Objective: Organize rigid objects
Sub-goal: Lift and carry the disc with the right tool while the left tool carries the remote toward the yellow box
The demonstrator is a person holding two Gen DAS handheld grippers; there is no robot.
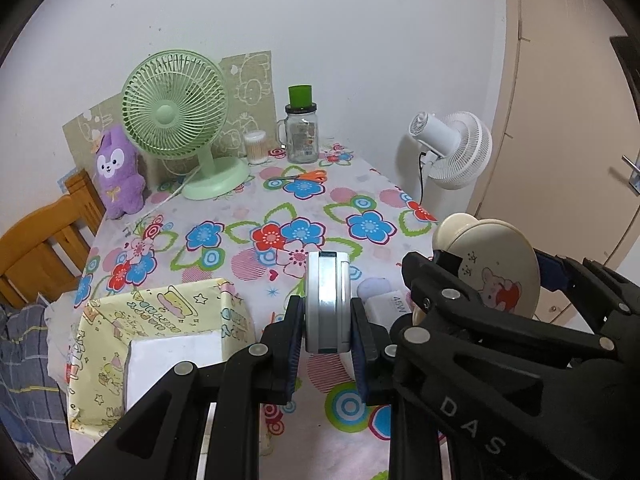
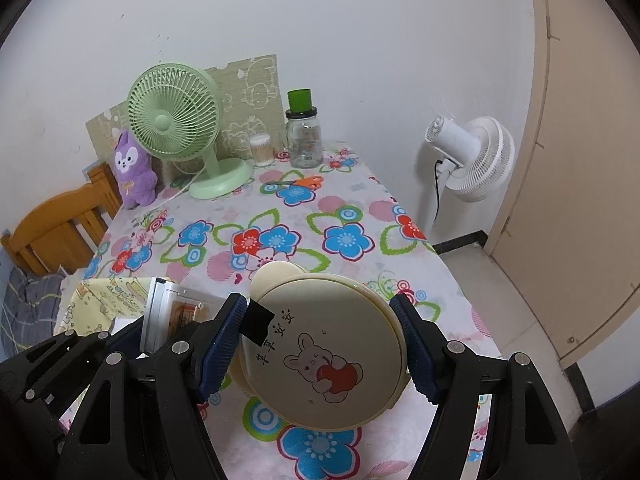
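My left gripper (image 1: 327,320) is shut on a white and silver box-like case (image 1: 327,300), held upright on its edge above the flowered table (image 1: 280,208). The case also shows in the right wrist view (image 2: 168,316), left of my right gripper. My right gripper (image 2: 320,340) is shut on a round cream case with a rabbit picture (image 2: 324,352), held above the table's near part. That cream case shows at the right in the left wrist view (image 1: 496,268). A yellow patterned storage box (image 1: 160,344) sits open at the near left, beside my left gripper.
A green desk fan (image 1: 176,120), purple plush (image 1: 118,172), cotton swab tub (image 1: 256,146), glass jar with green lid (image 1: 302,130) and orange scissors (image 1: 304,177) stand at the far edge. A white charger (image 1: 390,306) lies under the grippers. White floor fan (image 1: 456,148) right; wooden chair (image 1: 44,240) left.
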